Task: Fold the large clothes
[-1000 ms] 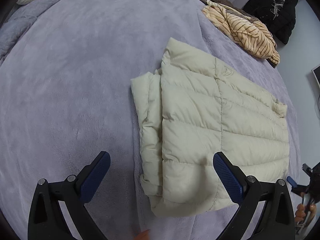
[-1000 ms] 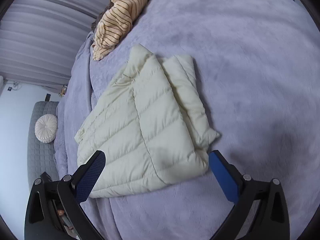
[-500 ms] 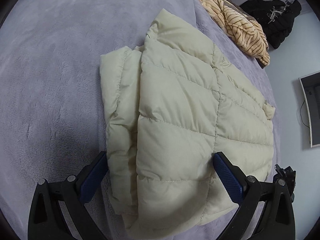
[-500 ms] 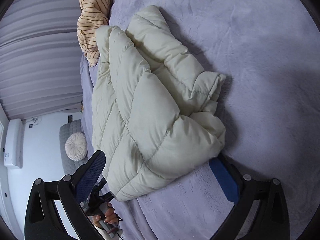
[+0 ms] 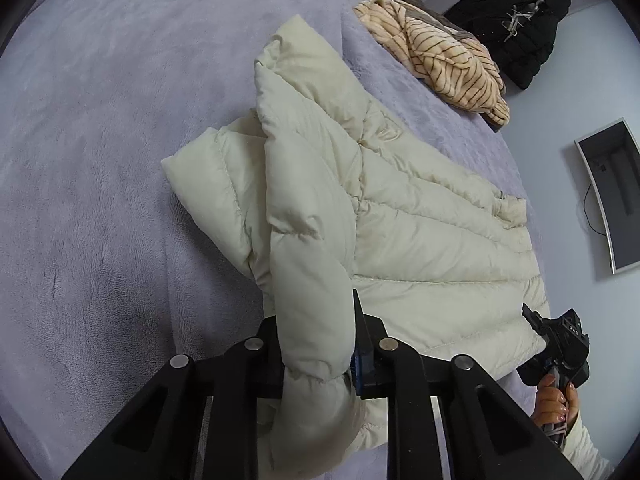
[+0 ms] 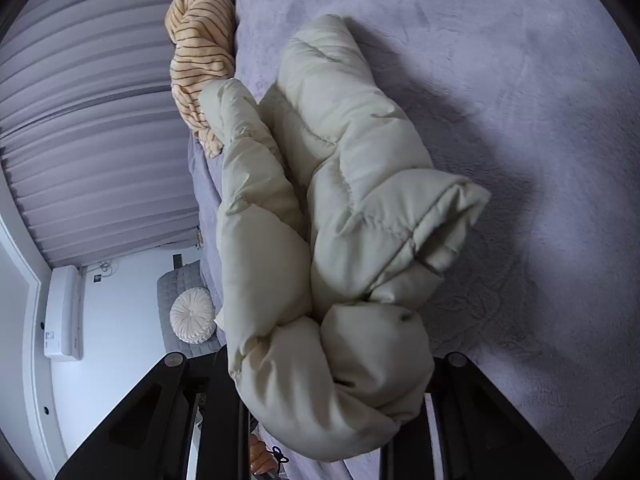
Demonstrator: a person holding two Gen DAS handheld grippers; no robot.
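Left claw [image 5: 316,354] and right claw [image 6: 332,396] are closing, each pinching the cream jacket's [image 5: 420,232] near edge.

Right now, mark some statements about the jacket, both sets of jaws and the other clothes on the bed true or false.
1. The cream puffer jacket lies on a grey bed cover. True.
2. The left gripper has nothing between its jaws. False: the closing jaws pinch a jacket fold.
3. The right gripper has jacket fabric between its jaws. True.
4. The striped garment lies on the jacket. False: it lies apart, beyond it.
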